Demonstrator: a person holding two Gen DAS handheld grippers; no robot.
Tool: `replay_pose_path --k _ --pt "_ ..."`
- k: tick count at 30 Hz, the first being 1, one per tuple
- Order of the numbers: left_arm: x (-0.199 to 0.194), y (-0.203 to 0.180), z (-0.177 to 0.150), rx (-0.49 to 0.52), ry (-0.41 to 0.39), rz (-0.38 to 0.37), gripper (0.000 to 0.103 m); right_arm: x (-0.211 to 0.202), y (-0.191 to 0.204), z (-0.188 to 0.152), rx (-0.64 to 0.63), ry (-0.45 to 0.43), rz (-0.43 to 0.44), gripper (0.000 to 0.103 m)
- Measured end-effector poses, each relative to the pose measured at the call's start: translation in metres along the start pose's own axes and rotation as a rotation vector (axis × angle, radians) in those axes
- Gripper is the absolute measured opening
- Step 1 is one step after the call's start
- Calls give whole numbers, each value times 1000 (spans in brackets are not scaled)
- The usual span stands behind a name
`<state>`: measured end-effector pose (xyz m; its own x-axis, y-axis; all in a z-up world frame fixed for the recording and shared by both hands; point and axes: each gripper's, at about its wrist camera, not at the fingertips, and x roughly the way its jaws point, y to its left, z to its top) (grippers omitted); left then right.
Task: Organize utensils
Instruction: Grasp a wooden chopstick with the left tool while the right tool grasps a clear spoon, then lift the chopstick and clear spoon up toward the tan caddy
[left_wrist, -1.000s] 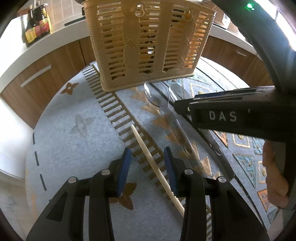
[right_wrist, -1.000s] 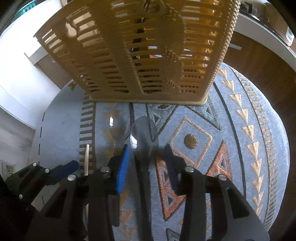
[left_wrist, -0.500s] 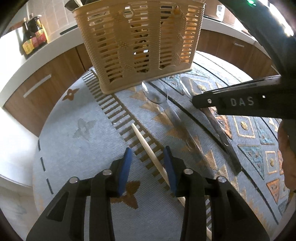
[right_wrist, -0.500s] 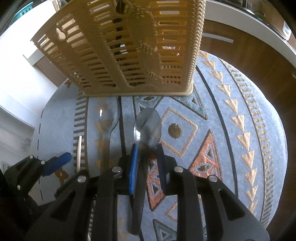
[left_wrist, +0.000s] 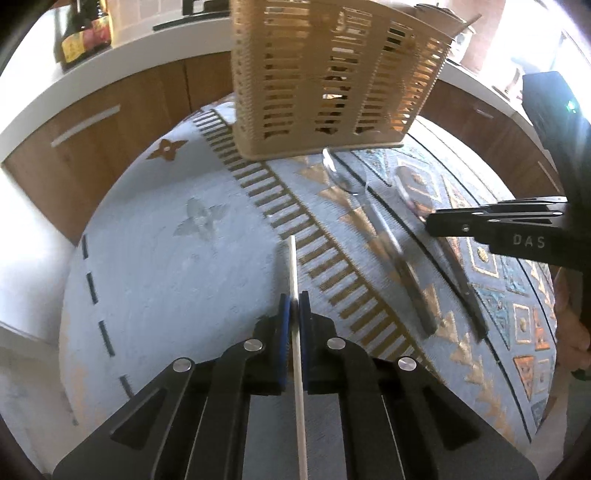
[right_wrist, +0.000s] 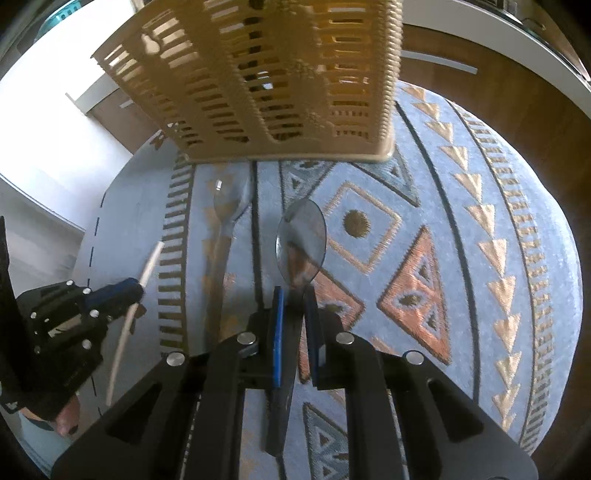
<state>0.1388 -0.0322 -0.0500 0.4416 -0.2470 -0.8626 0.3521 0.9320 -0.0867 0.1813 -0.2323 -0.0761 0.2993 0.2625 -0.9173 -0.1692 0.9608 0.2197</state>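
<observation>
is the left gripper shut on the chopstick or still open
Shut on it: the left gripper has both blue pads pressed against the chopstick, with no gap showing.

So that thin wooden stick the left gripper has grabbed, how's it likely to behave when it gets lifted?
The stick looks straight and rigid, so it probably won't droop. It is slim, so likely very light. The left gripper pinches it partway along, with length sticking out both ways, so it may pivot between the pads. Being round and smooth, it could roll on the cloth if dropped.

The basket (left_wrist: 332, 81) is cut off by the top edge in both views; what stands inside it is too blurred to tell; the chopstick (left_wrist: 297, 354) runs off the lower edge; the bottle (left_wrist: 79, 33) loses its neck.
</observation>
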Motion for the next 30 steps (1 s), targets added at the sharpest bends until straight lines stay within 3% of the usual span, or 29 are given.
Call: replay_pose_path --k 4,6,8,18,21,22,25,26,27,30 --pt "0 9 0 -23 15 -21 4 -8 -10 2 28 0 -5 13" --pt "0 13 2 -33 23 -35 5 -12 -13 5 44 1 3 37" --pt "1 14 5 -32 32 -38 11 -18 -15 8 46 -14 7 51" --pt "12 8 26 85 174 -53 13 2 -6 31 35 41 -98 51" --pt "17 0 31 164 216 -31 13 6 2 34 7 44 -137 51" --pt "18 -4 31 185 225 -29 14 7 6 35 -7 43 -159 50" --pt "20 -12 34 251 257 -17 16 10 19 35 -43 37 -207 30" --pt "21 -14 35 268 262 -8 15 9 21 36 -42 41 -205 29" --pt "21 -15 35 286 261 16 6 9 22 36 -42 42 -204 29" --pt "22 -17 36 291 251 23 4 8 26 35 -41 34 -200 29"
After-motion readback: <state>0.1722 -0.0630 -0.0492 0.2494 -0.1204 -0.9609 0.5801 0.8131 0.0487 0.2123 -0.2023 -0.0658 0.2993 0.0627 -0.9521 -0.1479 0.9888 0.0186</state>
